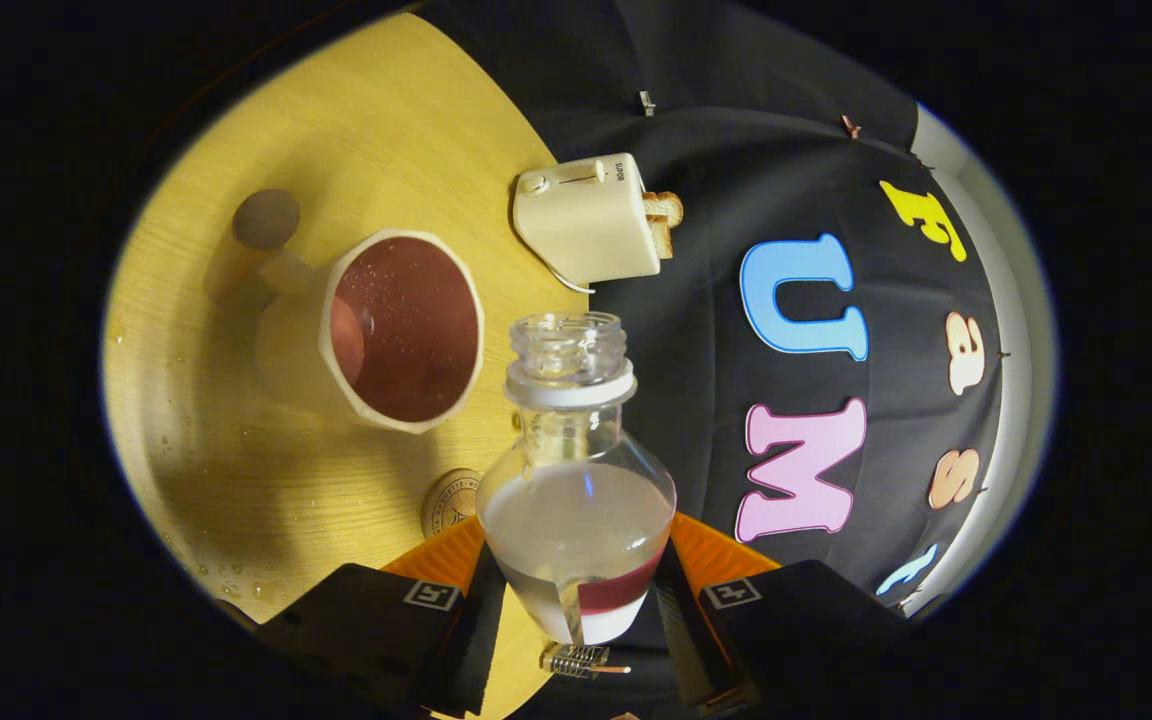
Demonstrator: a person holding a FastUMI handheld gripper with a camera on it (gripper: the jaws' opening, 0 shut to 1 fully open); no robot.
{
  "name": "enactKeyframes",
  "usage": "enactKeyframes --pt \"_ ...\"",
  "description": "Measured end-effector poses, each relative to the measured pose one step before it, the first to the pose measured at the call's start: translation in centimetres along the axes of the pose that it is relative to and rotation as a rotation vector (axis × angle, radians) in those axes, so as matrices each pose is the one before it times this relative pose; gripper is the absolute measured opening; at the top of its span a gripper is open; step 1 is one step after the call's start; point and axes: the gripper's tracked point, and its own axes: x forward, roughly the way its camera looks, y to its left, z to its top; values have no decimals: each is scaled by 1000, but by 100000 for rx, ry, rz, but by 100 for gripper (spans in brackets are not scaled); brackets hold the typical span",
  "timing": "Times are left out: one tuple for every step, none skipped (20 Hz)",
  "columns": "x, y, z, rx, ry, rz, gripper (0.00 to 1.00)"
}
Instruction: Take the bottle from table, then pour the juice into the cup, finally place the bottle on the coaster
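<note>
Between the fingers, the gripper [576, 600] pinches the uncapped bottle [576, 500], tilted, little red juice left. Beyond it stands the cup [406, 330] of red juice; the coaster [451, 500] lies just ahead. Toaster [591, 220] lettering is too small to read. Droplets speckle the wooden table [266, 480].

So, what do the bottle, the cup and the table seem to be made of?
The bottle, gripped between the fingers of the gripper, looks like clear plastic or glass: see-through wall, threaded neck. The cup looks like matte white ceramic or plastic, faceted rim, red juice inside. The table looks like light wood or laminate, with visible grain.
</note>
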Motion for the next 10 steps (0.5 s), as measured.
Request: enactKeyframes --pt "203 96 -203 -2068 737 348 73" --pt "259 -54 -146 -2537 60 -342 73" --pt "154 -141 26 -2736 -68 -548 73" --pt "87 -107 -71 -2501 -237 -107 73" --pt "100 -119 2 -2106 -379 -154 73" --pt "71 -85 103 -2016 -342 -268 73" --pt "37 -141 47 -2130 -603 -291 73" --pt "122 -212 166 -2348 -708 -13 73" --pt "132 10 48 -2130 -427 1107 73" --pt "186 -69 41 -2309 -542 458 73"
